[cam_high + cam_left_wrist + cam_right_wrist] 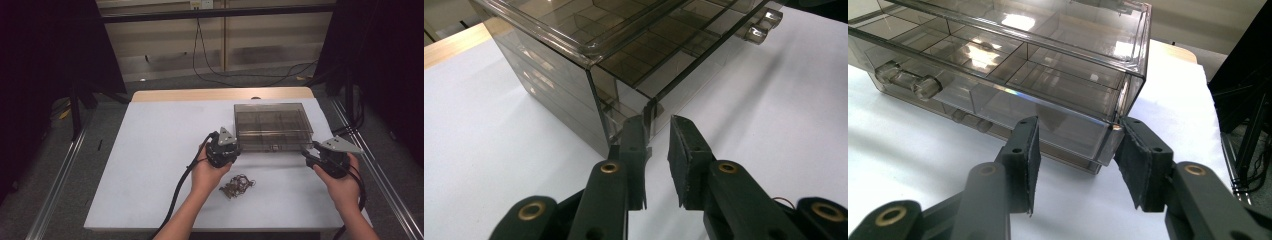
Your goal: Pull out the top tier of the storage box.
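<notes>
The left tongs [656,135] stand narrowly apart at the near left corner of the smoky clear plastic box [624,55]; in the left gripper view one jaw lies against the box's corner edge while the other hangs just off it over bare white cover, so nothing is clamped; the right tongs [1078,145] stand wider apart, one jaw in front of the box's front wall, the other at the end wall, and between them sits the corner of a tray pulled slightly out of the box [1013,65], though whether the pads press on it cannot be told; the right gripper view also gives the round clear knobs [908,80] on the front and the divided compartments under the lid; the high view gives what neither close view does: the left tongs [227,145] and right tongs [312,150] sit at the two front corners of the box [272,125], which rests right of centre toward the far side of the white worktop [150,150]; a small tangle of wiry bits [237,185] lies near the left hand [210,172], well in front of the box.
</notes>
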Tool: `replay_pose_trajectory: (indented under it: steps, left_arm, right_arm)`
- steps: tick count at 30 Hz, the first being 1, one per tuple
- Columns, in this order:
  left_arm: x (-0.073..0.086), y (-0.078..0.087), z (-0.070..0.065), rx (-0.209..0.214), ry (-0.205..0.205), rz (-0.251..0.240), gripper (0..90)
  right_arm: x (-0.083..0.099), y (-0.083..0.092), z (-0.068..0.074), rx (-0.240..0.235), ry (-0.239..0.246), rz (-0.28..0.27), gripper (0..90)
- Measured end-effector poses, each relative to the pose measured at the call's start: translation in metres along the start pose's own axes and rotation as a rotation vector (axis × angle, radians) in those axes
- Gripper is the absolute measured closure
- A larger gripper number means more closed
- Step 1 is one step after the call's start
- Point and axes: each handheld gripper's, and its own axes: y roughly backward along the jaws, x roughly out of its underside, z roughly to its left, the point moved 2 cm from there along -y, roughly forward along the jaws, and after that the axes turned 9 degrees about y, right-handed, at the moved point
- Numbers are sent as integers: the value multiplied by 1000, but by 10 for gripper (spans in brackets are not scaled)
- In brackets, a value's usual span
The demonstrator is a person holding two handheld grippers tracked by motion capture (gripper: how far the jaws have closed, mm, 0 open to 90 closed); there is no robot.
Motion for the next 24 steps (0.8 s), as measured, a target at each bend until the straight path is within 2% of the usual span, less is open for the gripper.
replay_pose_trajectory:
  steps: [8, 24]
  left_arm:
    - [1, 1, -2, 1, 9, 2, 775]
    - [4, 5, -5, 5, -1, 11, 777]
  right_arm:
    - [0, 2, 0, -7, -9, 4, 537]
    - [1, 6, 0, -17, -13, 8, 529]
